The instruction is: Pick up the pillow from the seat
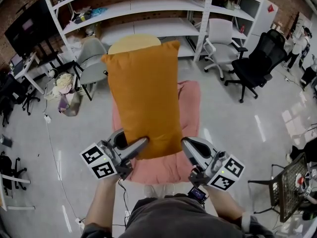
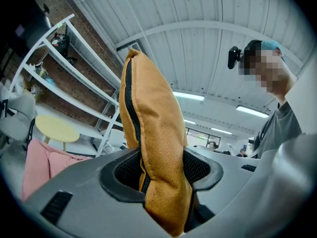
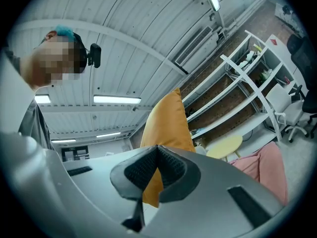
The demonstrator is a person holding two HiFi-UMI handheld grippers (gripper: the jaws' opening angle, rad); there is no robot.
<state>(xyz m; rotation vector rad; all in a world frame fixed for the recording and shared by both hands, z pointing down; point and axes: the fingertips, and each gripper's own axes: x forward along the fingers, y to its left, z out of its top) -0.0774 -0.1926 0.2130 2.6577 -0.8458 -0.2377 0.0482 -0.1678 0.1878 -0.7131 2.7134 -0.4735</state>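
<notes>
Both the left gripper (image 1: 137, 148) and right gripper (image 1: 189, 151) are clamped on the orange pillow (image 1: 146, 90), held over the pink seat (image 1: 191, 103).

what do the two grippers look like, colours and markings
The left gripper and right gripper both have smooth grey curved shells, black textured pads and a white cube with black square markers. A thin dark cable runs under the left one. The shirt is dark grey.
</notes>
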